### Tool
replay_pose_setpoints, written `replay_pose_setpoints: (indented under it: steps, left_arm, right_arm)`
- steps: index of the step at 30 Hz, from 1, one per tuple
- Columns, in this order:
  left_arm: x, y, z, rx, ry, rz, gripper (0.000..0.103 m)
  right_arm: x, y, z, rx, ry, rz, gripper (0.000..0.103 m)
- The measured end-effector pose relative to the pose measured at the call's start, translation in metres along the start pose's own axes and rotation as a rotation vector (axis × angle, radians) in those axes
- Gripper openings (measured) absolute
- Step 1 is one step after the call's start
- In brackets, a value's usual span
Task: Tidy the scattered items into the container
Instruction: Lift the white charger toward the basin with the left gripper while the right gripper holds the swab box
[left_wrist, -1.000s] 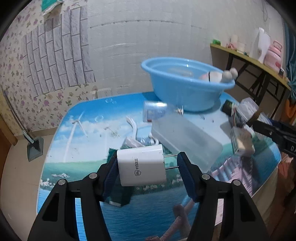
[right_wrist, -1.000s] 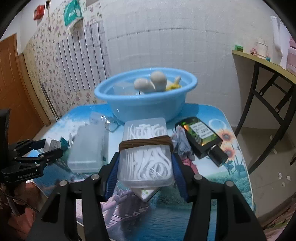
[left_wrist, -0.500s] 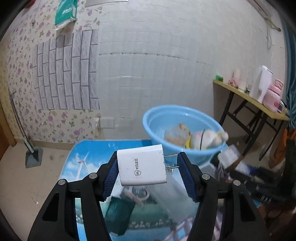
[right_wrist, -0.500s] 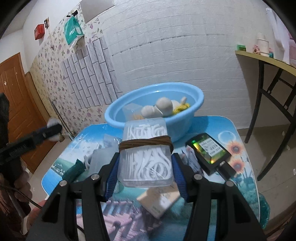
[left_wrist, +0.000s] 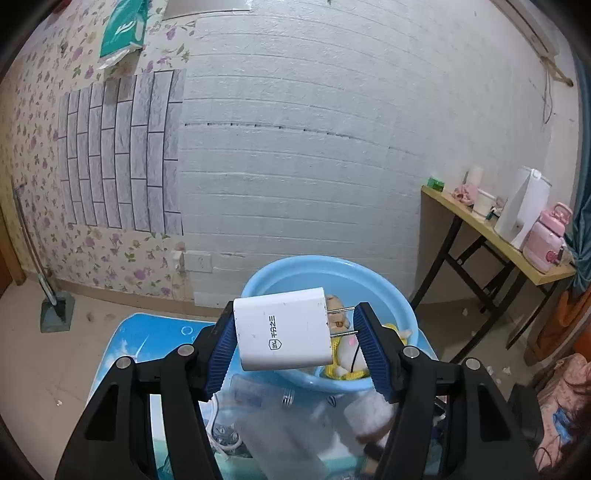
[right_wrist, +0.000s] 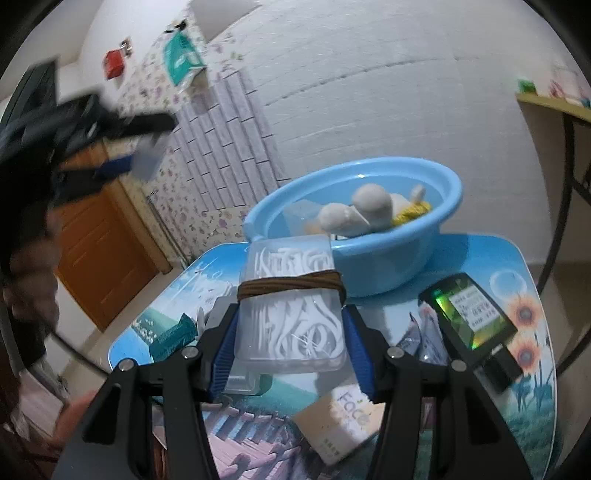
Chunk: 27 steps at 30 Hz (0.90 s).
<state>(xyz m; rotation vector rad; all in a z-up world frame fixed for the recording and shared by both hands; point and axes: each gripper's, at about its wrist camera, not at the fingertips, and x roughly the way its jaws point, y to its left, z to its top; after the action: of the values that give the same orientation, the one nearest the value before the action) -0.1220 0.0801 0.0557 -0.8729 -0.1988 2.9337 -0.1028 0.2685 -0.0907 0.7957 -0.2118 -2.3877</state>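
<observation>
My left fingers (left_wrist: 297, 341) pinch a light, rigid, slick charger (left_wrist: 282, 328) by its flat sides; my right fingers (right_wrist: 291, 345) clamp the brittle floss-pick box (right_wrist: 291, 314).

The plug (left_wrist: 282, 330) is smooth white plastic, a little shiny, with two thin metal pins. The tub (right_wrist: 388, 266) is shiny blue plastic. The box (right_wrist: 291, 314) of white picks is clear plastic, and a brown stretchy band goes round it. The gripper pads (left_wrist: 221, 354) are blue and ribbed, on matt black plastic arms. The table (right_wrist: 517, 273) has a glossy picture cover. The door (right_wrist: 99, 236) is brown wood. The wall (left_wrist: 332, 147) looks rough and white.
</observation>
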Motion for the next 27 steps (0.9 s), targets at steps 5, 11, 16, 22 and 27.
replay_pose_setpoints:
  steps: [5, 11, 16, 22, 27]
  left_arm:
    - [0.019, -0.015, 0.007, 0.018, 0.061, 0.063, 0.062]
    - [0.037, -0.033, 0.010, 0.056, 0.117, 0.102, 0.062]
    - [0.051, -0.041, 0.007, 0.062, 0.153, 0.101, 0.062]
    - [0.053, -0.049, 0.008, 0.080, 0.154, 0.050, 0.062]
    - [0.043, -0.047, 0.004, 0.074, 0.128, -0.001, 0.062]
  right_arm:
    - [0.003, -0.001, -0.004, -0.029, 0.002, 0.059, 0.054]
    - [0.002, -0.007, -0.009, -0.047, -0.003, 0.120, 0.054]
    - [0.001, -0.023, -0.017, -0.022, 0.013, 0.148, 0.054]
    - [-0.001, -0.026, -0.020, -0.012, 0.018, 0.151, 0.054]
    - [-0.004, -0.017, -0.019, -0.031, 0.021, 0.106, 0.054]
